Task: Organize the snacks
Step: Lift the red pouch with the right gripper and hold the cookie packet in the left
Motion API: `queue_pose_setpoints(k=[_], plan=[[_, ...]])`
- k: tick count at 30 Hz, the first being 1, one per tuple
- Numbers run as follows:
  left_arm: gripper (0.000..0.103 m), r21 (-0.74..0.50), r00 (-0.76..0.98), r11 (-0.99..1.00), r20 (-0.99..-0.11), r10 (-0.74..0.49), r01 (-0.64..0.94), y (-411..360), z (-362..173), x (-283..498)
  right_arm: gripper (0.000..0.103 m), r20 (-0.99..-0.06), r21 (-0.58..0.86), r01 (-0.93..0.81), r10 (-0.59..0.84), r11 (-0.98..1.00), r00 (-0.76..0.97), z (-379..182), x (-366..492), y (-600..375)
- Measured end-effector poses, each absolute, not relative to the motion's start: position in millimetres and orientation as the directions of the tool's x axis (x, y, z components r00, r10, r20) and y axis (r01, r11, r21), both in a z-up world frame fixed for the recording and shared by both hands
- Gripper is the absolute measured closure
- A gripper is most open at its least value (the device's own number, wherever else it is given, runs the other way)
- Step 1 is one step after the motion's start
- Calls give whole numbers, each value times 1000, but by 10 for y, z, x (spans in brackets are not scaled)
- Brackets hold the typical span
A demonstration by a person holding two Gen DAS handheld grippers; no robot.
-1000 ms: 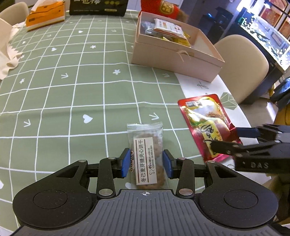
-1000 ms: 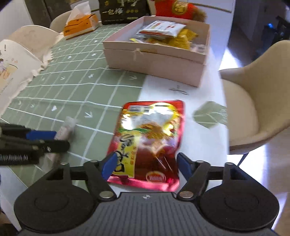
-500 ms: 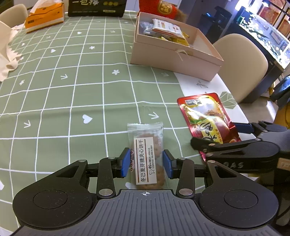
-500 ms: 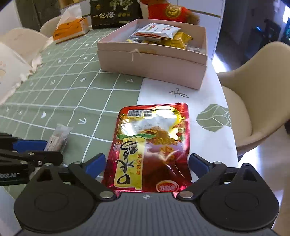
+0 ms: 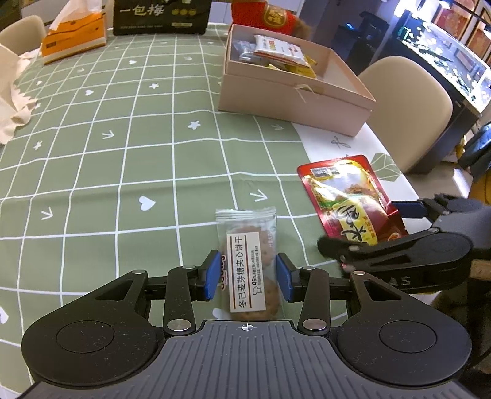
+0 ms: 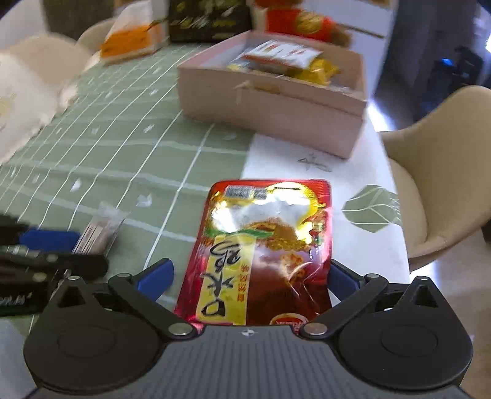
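Observation:
A clear biscuit packet (image 5: 248,261) with a white label lies on the green checked tablecloth between the blue pads of my left gripper (image 5: 249,277), which is open around it. A red and gold snack pouch (image 6: 260,251) lies flat between the wide-open pads of my right gripper (image 6: 248,276); the pouch also shows in the left wrist view (image 5: 349,199). The pink cardboard box (image 5: 294,101) holding several snack packets stands farther back; it also shows in the right wrist view (image 6: 270,104).
An orange tissue box (image 5: 73,36) and a black carton (image 5: 162,15) stand at the far edge. A red plush toy (image 5: 267,18) sits behind the box. Crumpled white paper (image 5: 12,101) lies at left. A beige chair (image 6: 438,184) stands beside the table's right edge.
My right gripper has opened wider and moved forward around the red pouch. My left gripper stays around the biscuit packet.

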State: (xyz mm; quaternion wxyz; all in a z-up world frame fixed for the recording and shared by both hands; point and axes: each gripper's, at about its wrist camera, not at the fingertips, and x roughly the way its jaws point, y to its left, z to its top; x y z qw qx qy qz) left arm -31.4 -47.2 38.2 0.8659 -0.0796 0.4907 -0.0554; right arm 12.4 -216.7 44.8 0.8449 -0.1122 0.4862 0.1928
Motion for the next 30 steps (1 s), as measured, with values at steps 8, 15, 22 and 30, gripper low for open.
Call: queue_pose_setpoints(k=[8, 15, 22, 30], plan=[[58, -199, 522, 980, -834, -178, 16, -461, 382, -340, 12, -757, -39, -353, 203, 935, 621, 843, -81, -2337], [58, -193, 526, 981, -833, -173, 16, -478, 381, -349, 12, -804, -74, -398, 182, 914, 566, 564, 17, -2090], [58, -196, 532, 980, -829, -175, 18, -480, 381, -378, 8, -821, -7, -376, 209, 927, 532, 426, 99, -2170], [58, -193, 538, 981, -825, -174, 22, -481, 378, -393, 3, -791, 9, -287, 182, 958, 583, 369, 167, -2249]])
